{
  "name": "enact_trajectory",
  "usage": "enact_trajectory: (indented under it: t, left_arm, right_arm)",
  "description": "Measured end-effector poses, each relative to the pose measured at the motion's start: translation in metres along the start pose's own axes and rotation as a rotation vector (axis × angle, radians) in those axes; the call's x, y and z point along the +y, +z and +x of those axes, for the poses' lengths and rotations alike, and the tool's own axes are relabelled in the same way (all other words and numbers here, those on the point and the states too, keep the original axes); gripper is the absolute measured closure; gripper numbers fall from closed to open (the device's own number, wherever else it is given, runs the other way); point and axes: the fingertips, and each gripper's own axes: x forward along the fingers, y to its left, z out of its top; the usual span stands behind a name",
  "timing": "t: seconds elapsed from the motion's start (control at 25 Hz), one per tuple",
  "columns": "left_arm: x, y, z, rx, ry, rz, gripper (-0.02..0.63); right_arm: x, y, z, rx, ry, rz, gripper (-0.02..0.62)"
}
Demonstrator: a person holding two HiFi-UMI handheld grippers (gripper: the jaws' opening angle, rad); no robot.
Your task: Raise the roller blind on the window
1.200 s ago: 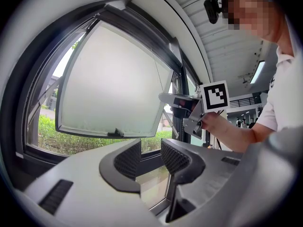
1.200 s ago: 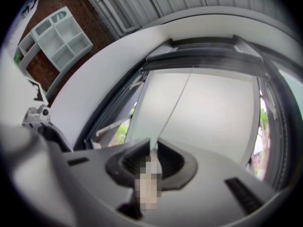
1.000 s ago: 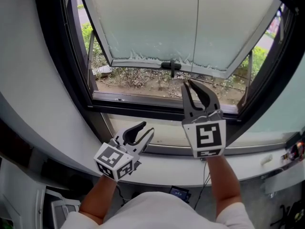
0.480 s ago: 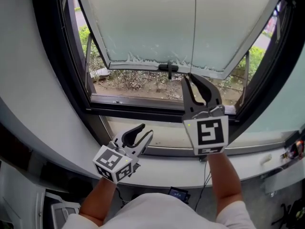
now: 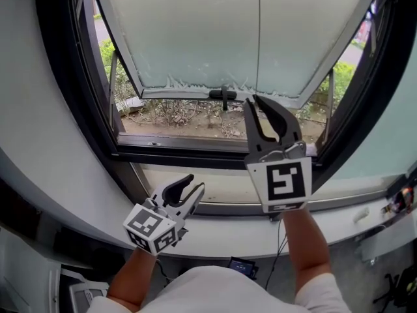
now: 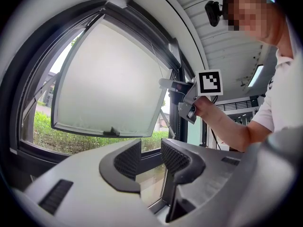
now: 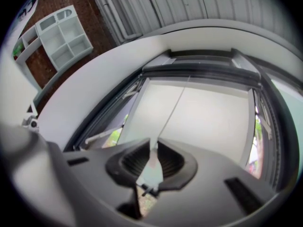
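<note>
A thin pull cord (image 5: 258, 38) hangs straight down in front of the frosted, outward-tilted window pane (image 5: 195, 31). My right gripper (image 5: 252, 99) points up at the window with its tips closed around the cord's lower end. In the right gripper view the cord (image 7: 173, 108) runs down the pale pane into the narrow gap at the right gripper (image 7: 154, 145). My left gripper (image 5: 195, 184) is held low by the sill, open with nothing in it. The left gripper (image 6: 151, 150) faces the pane (image 6: 109, 84), with the right gripper's marker cube (image 6: 209, 82) beyond. The blind's roll itself is not visible.
A dark window frame (image 5: 65, 77) surrounds the opening, with a black handle (image 5: 223, 95) on the pane's lower edge. Below runs a white sill (image 5: 215, 237). Shrubs and bare ground (image 5: 189, 113) lie outside. White shelving (image 7: 64, 37) stands behind on a brick wall.
My right gripper has crept a little upward against the window, cord still in its tips. The left gripper has sunk slightly. The head view has shifted to the right.
</note>
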Motion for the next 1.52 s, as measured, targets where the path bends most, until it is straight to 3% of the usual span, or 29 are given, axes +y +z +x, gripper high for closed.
enact_trajectory:
  t: [1.52]
  left_arm:
    - [-0.005, -0.005, 0.001, 0.017, -0.018, -0.012, 0.459]
  right_arm:
    - [-0.032, 0.049, -0.004, -0.098, -0.071, -0.092, 0.537]
